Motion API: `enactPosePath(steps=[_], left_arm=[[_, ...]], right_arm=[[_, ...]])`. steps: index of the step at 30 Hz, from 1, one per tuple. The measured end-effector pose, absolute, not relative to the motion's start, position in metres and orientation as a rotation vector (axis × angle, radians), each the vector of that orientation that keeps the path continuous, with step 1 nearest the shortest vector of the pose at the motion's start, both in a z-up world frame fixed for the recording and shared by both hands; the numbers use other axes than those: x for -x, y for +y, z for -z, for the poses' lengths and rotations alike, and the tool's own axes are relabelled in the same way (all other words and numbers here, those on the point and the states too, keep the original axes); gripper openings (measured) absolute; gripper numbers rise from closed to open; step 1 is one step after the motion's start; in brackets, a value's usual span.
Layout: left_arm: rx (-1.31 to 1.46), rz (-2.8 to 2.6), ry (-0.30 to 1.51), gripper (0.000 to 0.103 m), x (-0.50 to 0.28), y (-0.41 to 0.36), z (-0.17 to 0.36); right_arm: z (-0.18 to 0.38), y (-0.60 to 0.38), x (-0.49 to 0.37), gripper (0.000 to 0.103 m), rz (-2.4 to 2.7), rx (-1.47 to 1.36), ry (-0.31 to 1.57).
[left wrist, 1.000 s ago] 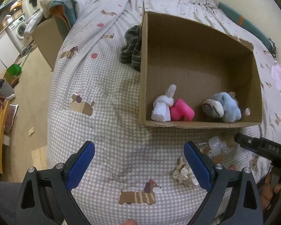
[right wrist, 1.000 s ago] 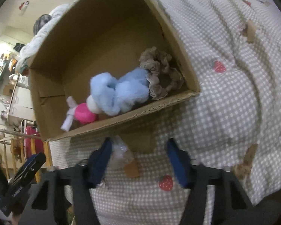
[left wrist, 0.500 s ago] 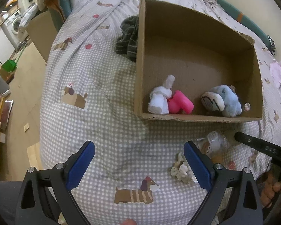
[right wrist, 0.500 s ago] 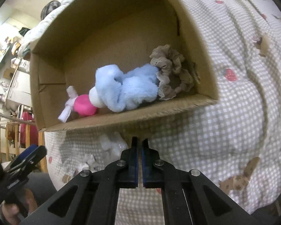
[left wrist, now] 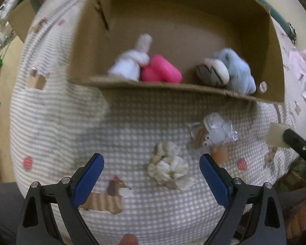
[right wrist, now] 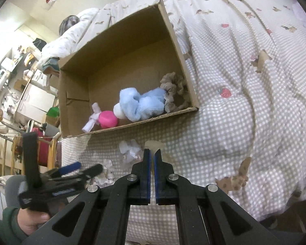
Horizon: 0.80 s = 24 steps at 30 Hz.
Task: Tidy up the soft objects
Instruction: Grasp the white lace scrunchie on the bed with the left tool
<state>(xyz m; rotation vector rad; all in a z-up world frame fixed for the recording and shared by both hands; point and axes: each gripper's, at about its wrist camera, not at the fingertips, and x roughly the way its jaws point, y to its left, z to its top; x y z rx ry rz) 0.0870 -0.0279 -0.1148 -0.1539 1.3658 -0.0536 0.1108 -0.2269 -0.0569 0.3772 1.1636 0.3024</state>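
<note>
A cardboard box [left wrist: 173, 94] is seen lying open on the checked bedspread [left wrist: 132, 118], and part of the sorting is judged done: inside it, along the near wall, a white rolled cloth [left wrist: 132, 65], a pink soft item [left wrist: 163, 71] touching it, and a light blue fluffy piece [left wrist: 236, 71] at about 3 o'clock from the pink one are already gathered; in the right wrist view a beige lace scrunchie [right wrist: 173, 89] is also seen in the box corner beside the blue piece. Two things are left outside on the bed, just in front of the box: a cream frilly scrunchie [left wrist: 169, 167] and, at about 1 o'clock from it, a crinkled clear plastic packet [left wrist: 214, 134]. The left tongs [left wrist: 151, 179] are held wide apart and empty, with the cream scrunchie lying between the blue fingertips, nearer the right one, so it is judged the likely next pick. The right tongs [right wrist: 152, 163] are nearly closed with only a thin slit between the pads; nothing is seen held, and they hover over the bed near the packet, apart from it
</note>
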Motion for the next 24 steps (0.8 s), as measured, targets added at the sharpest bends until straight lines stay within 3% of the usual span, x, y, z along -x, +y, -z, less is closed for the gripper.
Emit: enactPosePath(steps=[3,6,7,10,24], left_arm=[[0.146,0.096,1.402,0.064,-0.089,-0.040,0.125],[0.127,0.123,1.462,0.049,-0.089,-0.045,0.138],[0.141,0.152,1.488,0.036,-0.089,-0.046,0.142],[0.153,0.154,1.486,0.017,-0.088,-0.041,0.142],[0.197,0.103,1.299,0.014,-0.072,0.024,0.071]], right_arm=[[0.051,-0.240,-0.108,0.004,-0.302,-0.386,1.152],[0.051,-0.238,-0.106,0.004,-0.299,-0.388,1.144],[0.051,-0.237,-0.106,0.004,-0.297,-0.390,1.144],[0.052,-0.234,-0.108,0.004,-0.301,-0.388,1.144],[0.035,-0.228,-0.100,0.004,-0.328,-0.400,1.097]])
